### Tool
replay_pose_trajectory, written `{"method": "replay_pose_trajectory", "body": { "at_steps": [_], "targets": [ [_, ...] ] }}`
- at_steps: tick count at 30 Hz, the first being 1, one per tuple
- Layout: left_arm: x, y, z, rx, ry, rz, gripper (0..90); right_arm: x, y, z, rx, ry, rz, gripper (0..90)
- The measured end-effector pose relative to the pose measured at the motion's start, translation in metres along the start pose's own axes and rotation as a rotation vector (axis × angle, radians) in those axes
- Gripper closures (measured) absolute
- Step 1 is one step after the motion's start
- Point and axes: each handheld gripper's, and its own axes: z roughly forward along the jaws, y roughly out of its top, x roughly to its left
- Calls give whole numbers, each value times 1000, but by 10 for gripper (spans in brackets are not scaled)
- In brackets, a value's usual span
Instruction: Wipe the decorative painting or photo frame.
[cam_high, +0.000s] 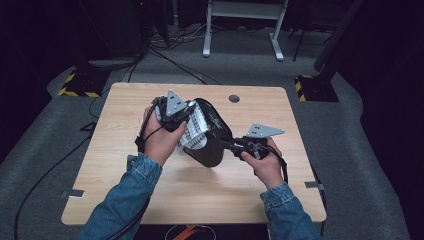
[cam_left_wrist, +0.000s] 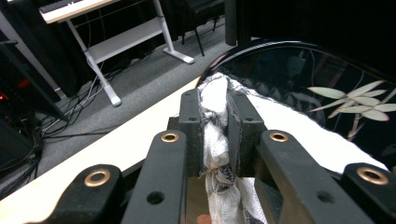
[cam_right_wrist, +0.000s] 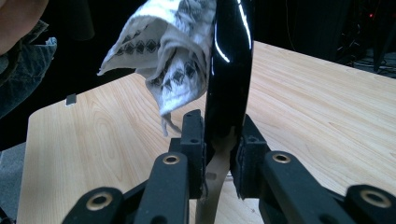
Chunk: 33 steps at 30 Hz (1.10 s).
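Observation:
A glossy black plate (cam_high: 214, 135) with a painted leaf pattern is held tilted above the middle of the wooden table (cam_high: 125, 185). My right gripper (cam_high: 231, 145) is shut on its rim; in the right gripper view the black plate (cam_right_wrist: 229, 70) stands edge-on between the jaws. My left gripper (cam_high: 189, 119) is shut on a white patterned cloth (cam_high: 196, 129) that lies against the plate's face. In the left gripper view the bunched cloth (cam_left_wrist: 215, 135) runs between the jaws, with the plate (cam_left_wrist: 308, 84) and its leaves just beyond. The cloth (cam_right_wrist: 168, 51) hangs off the plate's left side in the right gripper view.
A round cable hole (cam_high: 234, 98) sits near the table's far edge. Beyond the table stand a white desk frame (cam_high: 242, 27) and yellow-black striped stand bases (cam_high: 80, 85) on grey carpet, with cables across the floor. Bare wood lies in front of the hands.

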Motion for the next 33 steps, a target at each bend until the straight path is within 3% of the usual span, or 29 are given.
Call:
{"method": "replay_pose_trajectory", "body": {
  "at_steps": [2,6,14,18,33],
  "targets": [
    [-2,0,0,-2,-2,3,783,0,0,0,1,0,-1,778],
    [-18,2,1,-3,-27,42,783,0,0,0,3,-3,1,778],
    [-32,1,1,-2,-54,77,783,0,0,0,6,-4,0,780],
    [-29,-1,1,-1,-55,72,783,0,0,0,3,-2,2,780],
    [4,-19,7,47,28,24,782,1,0,0,0,7,4,773]
  ]
}}
